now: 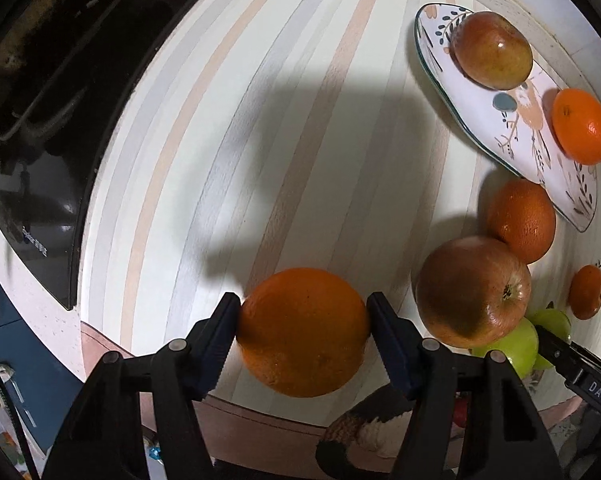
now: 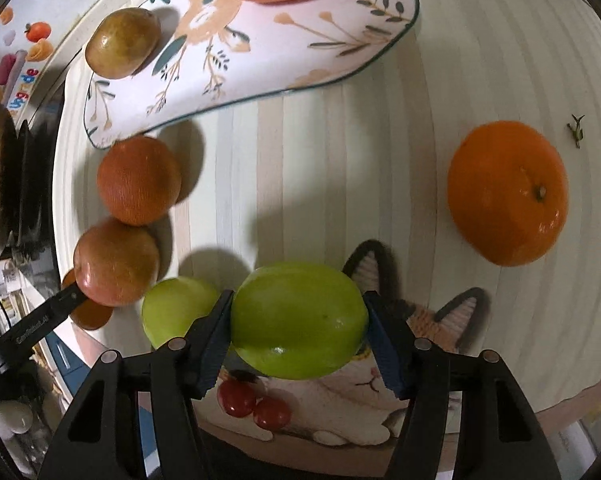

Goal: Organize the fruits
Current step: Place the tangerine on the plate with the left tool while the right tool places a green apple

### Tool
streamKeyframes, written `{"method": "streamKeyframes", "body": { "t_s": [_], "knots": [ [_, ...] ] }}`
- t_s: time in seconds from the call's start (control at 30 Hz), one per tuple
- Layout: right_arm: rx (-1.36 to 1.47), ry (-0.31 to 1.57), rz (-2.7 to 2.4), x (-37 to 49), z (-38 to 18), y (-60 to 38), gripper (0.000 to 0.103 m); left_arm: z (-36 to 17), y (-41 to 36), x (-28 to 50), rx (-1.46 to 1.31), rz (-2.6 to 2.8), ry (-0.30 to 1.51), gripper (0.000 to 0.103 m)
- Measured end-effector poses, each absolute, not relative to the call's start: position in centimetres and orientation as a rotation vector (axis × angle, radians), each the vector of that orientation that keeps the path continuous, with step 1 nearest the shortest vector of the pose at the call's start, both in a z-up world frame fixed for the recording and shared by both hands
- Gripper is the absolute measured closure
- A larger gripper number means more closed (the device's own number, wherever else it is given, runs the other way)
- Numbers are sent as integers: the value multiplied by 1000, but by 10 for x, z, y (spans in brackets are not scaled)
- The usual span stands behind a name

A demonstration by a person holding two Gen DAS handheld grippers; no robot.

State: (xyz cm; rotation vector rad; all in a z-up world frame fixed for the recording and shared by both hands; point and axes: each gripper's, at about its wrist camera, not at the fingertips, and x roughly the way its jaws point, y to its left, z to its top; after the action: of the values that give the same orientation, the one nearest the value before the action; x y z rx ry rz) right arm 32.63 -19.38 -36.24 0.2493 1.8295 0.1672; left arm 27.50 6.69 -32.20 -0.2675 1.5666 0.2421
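My left gripper point(image 1: 302, 320) is shut on a large orange point(image 1: 302, 332) above the striped mat. My right gripper point(image 2: 298, 320) is shut on a green apple point(image 2: 298, 322); a second green apple point(image 2: 176, 308) lies just to its left. The right gripper point(image 1: 556, 350) also shows in the left wrist view at the lower right. A floral plate point(image 1: 480, 108) holds a red-green apple point(image 1: 490, 50) and a mandarin point(image 1: 580, 126). On the mat lie a red apple point(image 1: 472, 290), an orange point(image 1: 520, 220) and a mandarin point(image 2: 506, 192).
A black stove top point(image 1: 32, 100) borders the mat on the left. The striped mat point(image 1: 260, 120) has its near edge just under both grippers. A cat-pattern cloth point(image 2: 340, 400) with two red cherry tomatoes point(image 2: 256, 404) lies below the right gripper.
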Motion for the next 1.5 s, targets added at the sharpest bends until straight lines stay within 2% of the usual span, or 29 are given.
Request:
{"method": "streamKeyframes", "body": {
  "t_s": [0.4,0.57,0.7,0.8,1.07,1.37,1.4,1.43,1.47,1.5],
  "knots": [
    [149,1797,163,310,-358,-175,38,-309,43,275,-264,230,1573,40],
    [268,1744,165,322,-331,-194,38,-270,35,279,-288,177,1517,40],
    [323,1663,181,352,-304,-206,38,-229,17,310,-278,125,1435,40],
    [321,1621,174,384,-297,-205,38,-218,12,347,-266,77,1416,40],
    [244,1622,116,442,-316,-217,38,-253,0,418,-206,51,1478,40],
    [306,1664,106,457,-351,-223,37,-277,0,439,-191,65,1524,39],
    [329,1668,106,458,-352,-226,33,-278,-1,439,-186,64,1525,39],
    [326,1666,98,458,-352,-228,19,-277,-2,438,-177,59,1520,39],
    [315,1663,90,458,-350,-228,12,-275,-3,437,-168,60,1510,37],
    [296,1656,82,458,-347,-229,6,-273,-3,436,-162,64,1496,29]
  ]
}}
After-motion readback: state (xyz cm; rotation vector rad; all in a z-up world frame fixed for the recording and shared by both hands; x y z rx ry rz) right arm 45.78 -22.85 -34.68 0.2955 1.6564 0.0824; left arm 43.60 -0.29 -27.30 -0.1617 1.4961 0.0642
